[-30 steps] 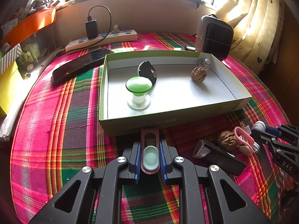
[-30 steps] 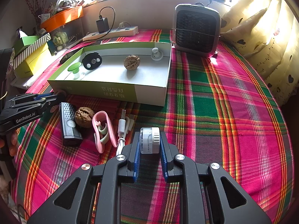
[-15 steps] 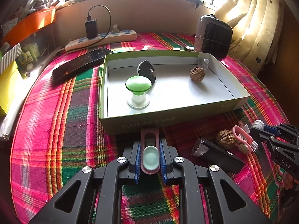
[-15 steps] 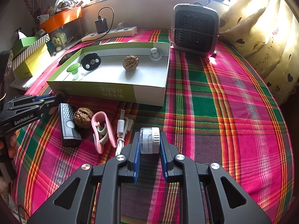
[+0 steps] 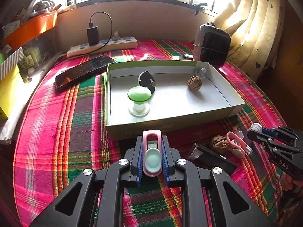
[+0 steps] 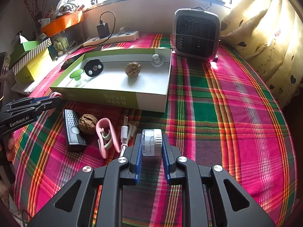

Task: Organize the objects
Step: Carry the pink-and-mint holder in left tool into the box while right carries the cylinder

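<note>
The left gripper (image 5: pixel 152 156) has its jaws closed on a pink clip (image 5: pixel 152 154) with a pale green inner part; the blue pads press on both long sides of the clip, and the pink end comes out past the fingertips. This gripper is just in front of the near wall of the green box (image 5: pixel 170 125), near its left corner. The right gripper (image 6: pixel 151 144) has its jaws narrowed on a small white cylinder (image 6: pixel 151 141), with one blue pad on each flat side. It is in front of the box too, toward the right part of the near wall, and not touching it. Inside the box there are a green suction knob (image 5: pixel 139 100) near the left wall, a black disc (image 5: pixel 146 81) just behind the knob, a walnut (image 5: pixel 194 83) toward the right side, and a small white knob (image 5: pixel 201 72) in the far right corner. In front of the box, between the two grippers, lie a black rectangular device (image 6: pixel 73 129), a second walnut (image 6: pixel 88 123) touching it, a second pink clip (image 6: pixel 106 134), and a white USB cable (image 6: pixel 126 132) just beside the right gripper. All stand on a plaid cloth (image 6: pixel 227 113). Behind the box stands a small grey fan (image 6: pixel 197 34).
</note>
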A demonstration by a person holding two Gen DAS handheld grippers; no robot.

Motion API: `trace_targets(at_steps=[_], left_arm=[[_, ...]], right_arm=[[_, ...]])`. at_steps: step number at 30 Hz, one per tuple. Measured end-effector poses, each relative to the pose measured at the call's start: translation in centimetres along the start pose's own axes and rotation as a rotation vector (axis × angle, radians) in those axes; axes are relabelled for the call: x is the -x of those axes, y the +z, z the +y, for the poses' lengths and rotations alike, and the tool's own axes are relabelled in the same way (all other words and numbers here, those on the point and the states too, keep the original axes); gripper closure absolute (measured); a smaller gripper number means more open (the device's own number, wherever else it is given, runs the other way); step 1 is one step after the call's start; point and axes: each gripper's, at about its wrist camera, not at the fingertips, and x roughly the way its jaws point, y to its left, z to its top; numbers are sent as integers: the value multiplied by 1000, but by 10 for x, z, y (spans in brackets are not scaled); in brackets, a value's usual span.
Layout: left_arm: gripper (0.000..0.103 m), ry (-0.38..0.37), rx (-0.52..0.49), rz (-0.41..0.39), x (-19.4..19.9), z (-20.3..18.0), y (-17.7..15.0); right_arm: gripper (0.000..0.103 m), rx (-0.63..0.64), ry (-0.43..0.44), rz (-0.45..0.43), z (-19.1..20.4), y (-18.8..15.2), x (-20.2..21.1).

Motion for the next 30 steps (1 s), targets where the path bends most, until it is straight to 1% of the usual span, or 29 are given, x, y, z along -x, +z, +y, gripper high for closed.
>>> trace_targets(at_steps=[4, 8, 19, 30], left_arm=[[87, -4, -1, -11, 5, 0, 1], [87, -23, -6, -14, 7, -1, 5], [87, -45, -14, -18, 3, -3, 24], [87, -47, -38, -17, -12, -7, 43]], right_arm=[[83, 5, 2, -12, 1, 4, 4], [83, 10, 3, -26, 1, 10, 7], [83, 32, 7, -72, 5, 39, 9], [83, 49, -15, -74, 2, 72, -9]])
